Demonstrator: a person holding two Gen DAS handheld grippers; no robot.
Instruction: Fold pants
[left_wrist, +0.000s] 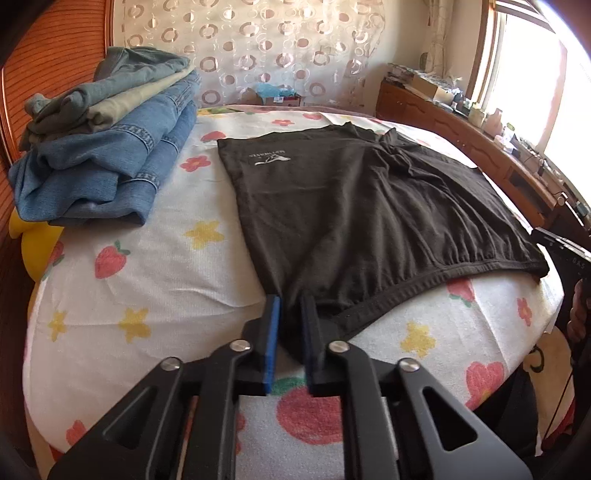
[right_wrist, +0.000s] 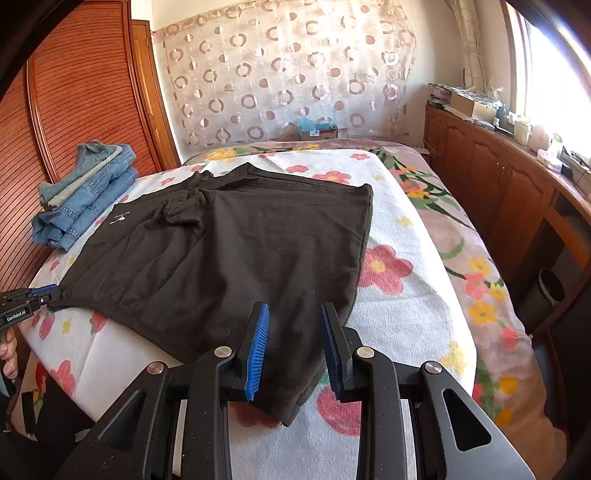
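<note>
Pants (left_wrist: 351, 206) are lying spread flat on the bed (left_wrist: 155, 266), not yet folded; a finished stack of jeans (left_wrist: 107, 155) is sitting at far left. Left gripper (left_wrist: 290, 306) is clenching the waistband corner, while right gripper (right_wrist: 295, 317) is hovering released over the opposite corner, so every fold seems still ahead.

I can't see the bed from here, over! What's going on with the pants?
Left hand-held gripper shut on shorts waistband corner. Right hand-held gripper open, straddling other corner. Shorts flat on bed. Jeans stacked aside.
</note>
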